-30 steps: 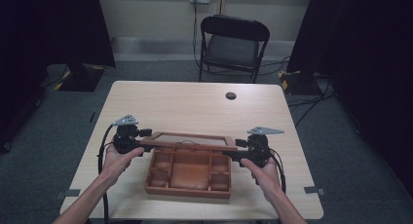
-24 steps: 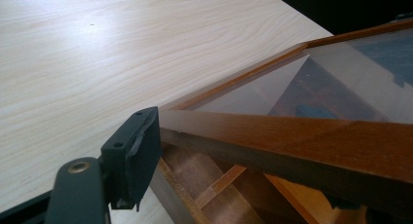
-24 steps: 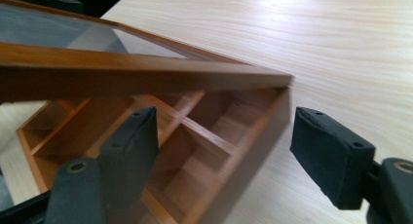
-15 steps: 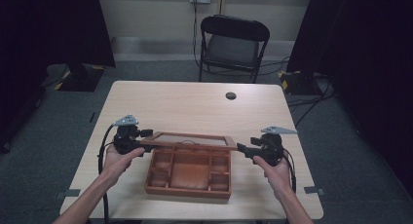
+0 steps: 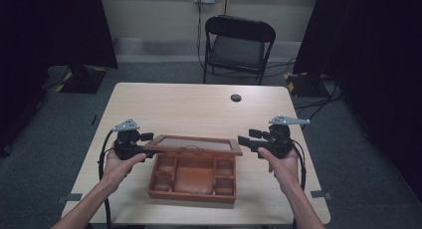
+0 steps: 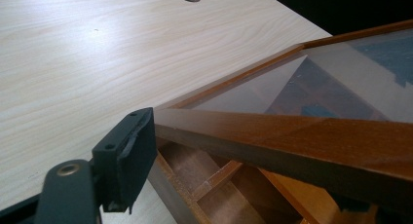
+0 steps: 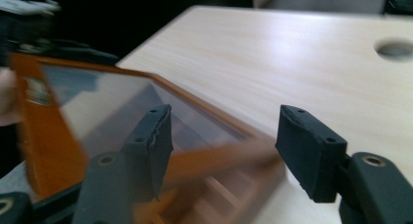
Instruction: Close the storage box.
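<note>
While the lid is propped part-way up, the scene reads as follows.

High view, box: the wooden box [image 5: 193, 179] sits near the person's edge of the table [image 5: 189, 107], its long side running left to right, its compartments open to the top.
High view, lid: the glass lid [image 5: 194, 144] is raised along the far side of the box, long axis also left to right, its free edge toward the person.
High view, left gripper: the left gripper [image 5: 144, 148] meets the lid's left corner.
High view, right gripper: the right gripper [image 5: 245, 142] hovers just off the lid's right corner, apart from it.
Change: a second ago the right gripper was at the lid's right end; it has since drawn off to the right, while the left one has stayed put.
Left gripper view: the wooden frame of the lid lies between the jaws, which are clamped on it; dividers of the box show beneath, detail the high view cannot give.
Right gripper view: the jaws stand wide apart with nothing between them; the lid is blurred beyond them, and a round hole [image 7: 395, 48] in the table shows at upper right.
</note>
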Tool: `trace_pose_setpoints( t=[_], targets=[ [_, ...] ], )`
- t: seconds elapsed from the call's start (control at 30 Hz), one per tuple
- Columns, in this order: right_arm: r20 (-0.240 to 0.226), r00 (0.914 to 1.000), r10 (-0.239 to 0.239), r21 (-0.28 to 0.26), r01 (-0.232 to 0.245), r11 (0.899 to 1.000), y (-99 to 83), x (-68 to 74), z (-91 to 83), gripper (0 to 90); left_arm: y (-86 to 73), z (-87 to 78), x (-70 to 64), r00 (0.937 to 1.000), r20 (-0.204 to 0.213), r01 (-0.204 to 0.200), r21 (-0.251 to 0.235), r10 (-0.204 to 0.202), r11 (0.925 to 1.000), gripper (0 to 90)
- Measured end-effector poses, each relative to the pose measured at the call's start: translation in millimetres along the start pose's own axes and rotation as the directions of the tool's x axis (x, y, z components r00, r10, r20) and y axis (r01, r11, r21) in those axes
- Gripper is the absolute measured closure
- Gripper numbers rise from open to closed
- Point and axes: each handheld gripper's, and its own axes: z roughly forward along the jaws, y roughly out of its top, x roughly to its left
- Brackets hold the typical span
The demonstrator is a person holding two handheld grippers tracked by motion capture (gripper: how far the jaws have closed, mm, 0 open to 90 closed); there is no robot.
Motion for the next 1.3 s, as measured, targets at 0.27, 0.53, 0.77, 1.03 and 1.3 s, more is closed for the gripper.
trace_pose_setpoints(
  t=[0.27, 0.53, 0.77, 1.03, 1.3],
  targets=[
    [-0.147, 0.9834, -0.105, -0.011, 0.105, 0.994, 45.4, 43.5, 20.1, 31.2, -2.0, 0.3, -0.4, 0.9999, 0.007, -0.015, 0.015, 0.015, 0.9998, 20.0],
    [-0.309, 0.94, -0.144, 0.066, 0.172, 0.983, 55.3, 79.9, 46.4, 59.3, -6.8, -0.2, -2.0, 0.9993, 0.013, -0.034, 0.025, 0.034, 0.9991, 20.1],
    [-0.383, 0.9106, -0.156, 0.114, 0.214, 0.97, 51.9, 90.9, 55.5, 70.9, -11.8, 2.9, -4.5, 0.9987, 0.026, -0.046, 0.04, 0.045, 0.9981, 20.0],
    [-0.418, 0.8962, -0.148, 0.156, 0.232, 0.96, 48.8, 91.5, 66.1, 74.5, -13.1, 3.4, -5.6, 0.9988, 0.02, -0.045, 0.045, 0.045, 0.9979, 20.1],
    [-0.437, 0.8858, -0.155, 0.229, 0.277, 0.933, 44.8, 94.3, 76.0, 80.8, -13.9, 3.1, -5.8, 0.9984, 0.015, -0.056, 0.05, 0.055, 0.9972, 20.1]
  ],
)
